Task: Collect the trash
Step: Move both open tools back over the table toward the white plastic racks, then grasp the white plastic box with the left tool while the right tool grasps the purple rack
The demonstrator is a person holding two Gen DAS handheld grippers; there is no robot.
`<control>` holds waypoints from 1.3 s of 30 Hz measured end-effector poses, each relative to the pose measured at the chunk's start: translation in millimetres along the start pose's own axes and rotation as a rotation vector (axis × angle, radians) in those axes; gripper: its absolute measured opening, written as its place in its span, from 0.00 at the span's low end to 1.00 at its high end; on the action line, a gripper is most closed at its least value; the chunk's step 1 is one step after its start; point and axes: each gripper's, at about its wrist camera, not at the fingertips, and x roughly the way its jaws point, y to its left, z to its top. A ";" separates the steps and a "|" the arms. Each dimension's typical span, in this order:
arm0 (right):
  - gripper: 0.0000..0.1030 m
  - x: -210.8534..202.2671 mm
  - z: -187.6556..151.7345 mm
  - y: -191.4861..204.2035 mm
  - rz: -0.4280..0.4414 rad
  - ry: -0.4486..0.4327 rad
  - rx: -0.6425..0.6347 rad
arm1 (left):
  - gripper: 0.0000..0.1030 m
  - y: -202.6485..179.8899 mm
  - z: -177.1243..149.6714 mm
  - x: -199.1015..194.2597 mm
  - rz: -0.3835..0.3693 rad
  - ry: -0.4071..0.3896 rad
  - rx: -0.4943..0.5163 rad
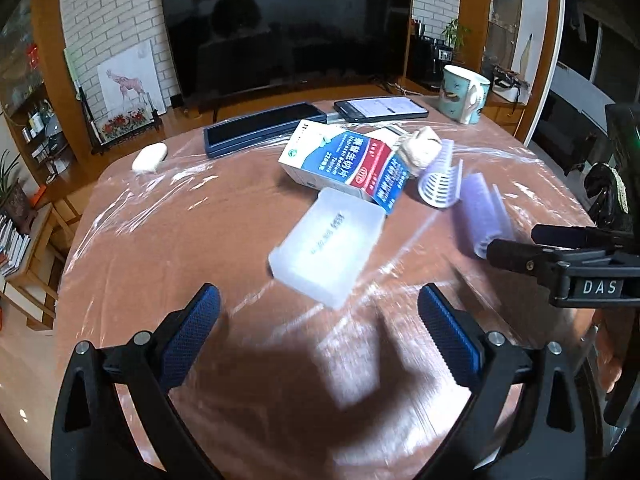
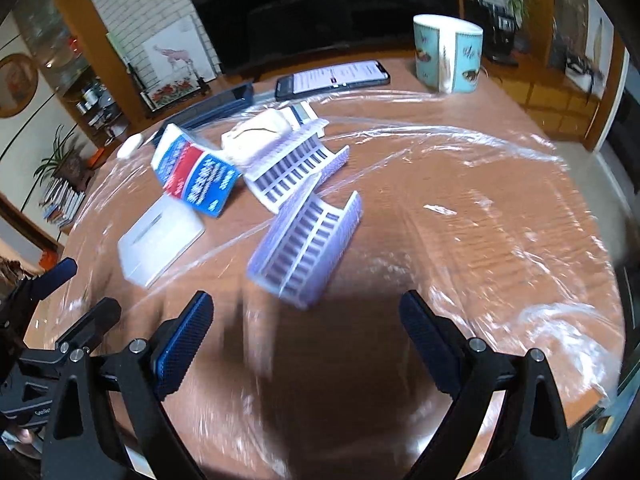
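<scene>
Trash lies on a round brown table under clear plastic film. A translucent white plastic box [image 1: 326,246] [image 2: 160,238] lies just ahead of my open, empty left gripper [image 1: 318,312]. A blue, red and white medicine carton [image 1: 346,164] [image 2: 196,174] lies behind it. A crumpled tissue [image 1: 420,148] [image 2: 256,136] and two purple-white slotted trays [image 1: 440,178] [image 1: 484,220] lie to the right. The nearer tray [image 2: 308,240] lies just ahead of my open, empty right gripper [image 2: 306,320]; the other tray [image 2: 296,168] lies behind it. The right gripper's fingers [image 1: 520,256] show at the left wrist view's right edge.
A patterned mug [image 1: 464,94] [image 2: 446,54], a lit phone [image 1: 380,108] [image 2: 332,76], a dark blue case [image 1: 264,128] and a small white case [image 1: 149,157] stand at the table's far side. A TV [image 1: 288,24] and shelves are beyond the table edge.
</scene>
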 end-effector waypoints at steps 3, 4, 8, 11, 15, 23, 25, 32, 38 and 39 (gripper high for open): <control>0.88 12.7 7.6 1.0 -0.017 0.011 0.002 | 0.97 -1.3 6.8 12.8 0.007 0.016 0.028; 0.87 16.3 9.6 1.2 -0.019 0.014 0.006 | 0.97 -2.1 9.4 17.8 0.006 0.020 0.039; 0.82 23.2 17.6 5.9 -0.040 0.003 -0.014 | 0.97 -1.3 18.6 34.0 -0.014 0.055 0.049; 0.74 26.8 21.4 8.7 -0.071 -0.002 -0.043 | 0.97 0.3 25.5 40.3 -0.007 0.062 0.044; 0.63 30.5 25.0 11.0 -0.104 -0.005 -0.083 | 0.96 -1.7 31.4 50.4 -0.014 0.100 0.067; 0.46 25.5 20.7 6.2 -0.085 -0.013 -0.102 | 0.62 -7.9 31.0 61.2 -0.063 0.146 0.090; 0.44 22.1 17.6 2.1 -0.066 -0.014 -0.093 | 0.57 -8.7 30.7 59.9 -0.076 0.150 0.088; 0.44 8.1 6.7 -8.7 0.001 -0.011 -0.066 | 0.54 -13.9 26.5 51.0 -0.110 0.164 0.071; 0.44 -8.3 -2.1 -15.9 0.033 -0.019 -0.058 | 0.54 -22.0 22.0 31.1 -0.091 0.141 0.059; 0.44 -11.1 -3.5 -15.8 0.032 -0.023 -0.066 | 0.54 -24.5 20.6 27.8 -0.084 0.138 0.060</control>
